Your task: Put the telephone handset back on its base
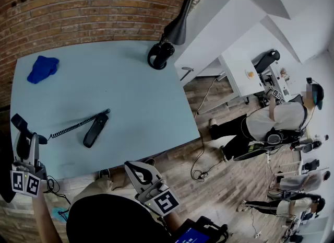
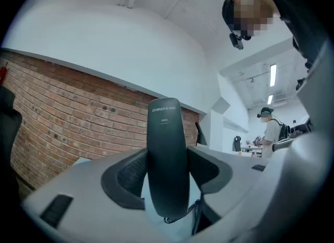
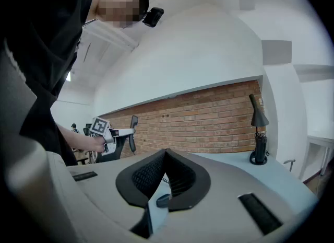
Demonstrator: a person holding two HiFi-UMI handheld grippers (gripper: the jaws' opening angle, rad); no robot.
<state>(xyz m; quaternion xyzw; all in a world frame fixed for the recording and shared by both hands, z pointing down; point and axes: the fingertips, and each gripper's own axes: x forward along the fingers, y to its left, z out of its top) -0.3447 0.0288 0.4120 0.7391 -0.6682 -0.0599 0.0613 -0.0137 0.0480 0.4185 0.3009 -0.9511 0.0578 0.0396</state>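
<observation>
The black telephone handset (image 1: 95,130) lies on the pale blue table (image 1: 135,101), and its coiled cord (image 1: 70,127) runs left toward my left gripper (image 1: 22,135). That gripper hovers over the table's front left corner. It is shut on a slim black telephone piece (image 2: 167,158) that stands upright between its pads (image 2: 128,176); it looks like the base. A bit of coiled cord hangs at the piece's lower end. My right gripper (image 1: 130,166) is off the table's front edge, near the person's body, shut and empty (image 3: 166,153).
A black desk lamp (image 1: 168,41) stands at the table's far right corner and a blue cloth (image 1: 43,68) lies at the far left. A brick wall (image 1: 78,7) runs behind the table. People (image 1: 271,124) stand on the wooden floor to the right.
</observation>
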